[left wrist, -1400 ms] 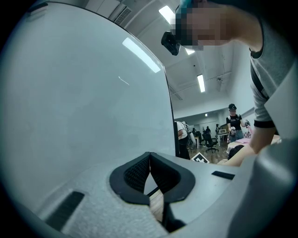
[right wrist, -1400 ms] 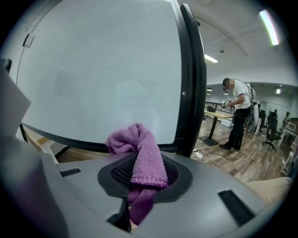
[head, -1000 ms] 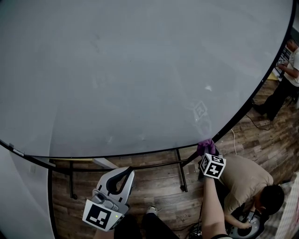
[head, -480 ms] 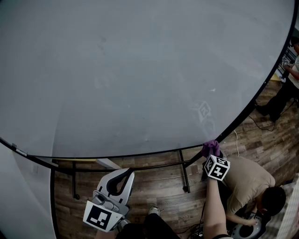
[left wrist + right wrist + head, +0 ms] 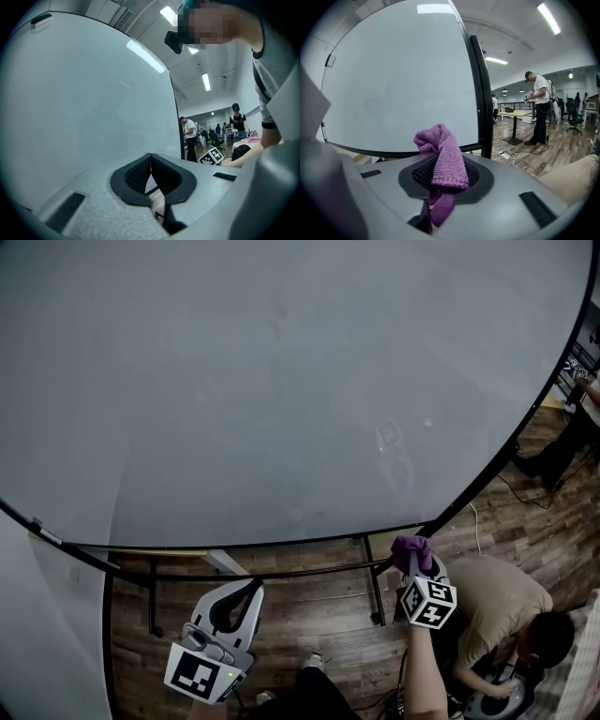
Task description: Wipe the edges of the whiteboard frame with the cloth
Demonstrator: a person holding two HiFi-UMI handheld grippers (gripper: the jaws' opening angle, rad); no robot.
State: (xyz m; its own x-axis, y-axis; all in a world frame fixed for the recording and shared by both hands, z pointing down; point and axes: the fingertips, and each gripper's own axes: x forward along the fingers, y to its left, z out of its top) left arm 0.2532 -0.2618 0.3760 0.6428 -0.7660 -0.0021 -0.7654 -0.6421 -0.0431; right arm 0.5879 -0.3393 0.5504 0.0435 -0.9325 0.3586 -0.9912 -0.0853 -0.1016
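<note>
The whiteboard (image 5: 281,381) fills most of the head view, ringed by a thin black frame (image 5: 281,545). A purple cloth (image 5: 411,552) sits just below the frame's lower right corner, with my right gripper (image 5: 413,563) shut on it. In the right gripper view the cloth (image 5: 443,157) bulges out of the gripper (image 5: 445,174), with the frame's upright edge (image 5: 480,93) close behind it. My left gripper (image 5: 246,592) hangs low under the board's bottom edge, shut and holding nothing; its tips (image 5: 151,158) meet in the left gripper view.
The board's black stand bars (image 5: 371,582) run beneath the bottom edge over the wood floor. A person (image 5: 502,606) crouches at the lower right, close to my right arm. Another person (image 5: 539,108) stands farther right, near a table (image 5: 516,115). A cable (image 5: 506,153) lies on the floor.
The right gripper with the cloth has dropped slightly down and left, from against the frame's lower right corner to just below it. The left gripper has stayed almost still.
</note>
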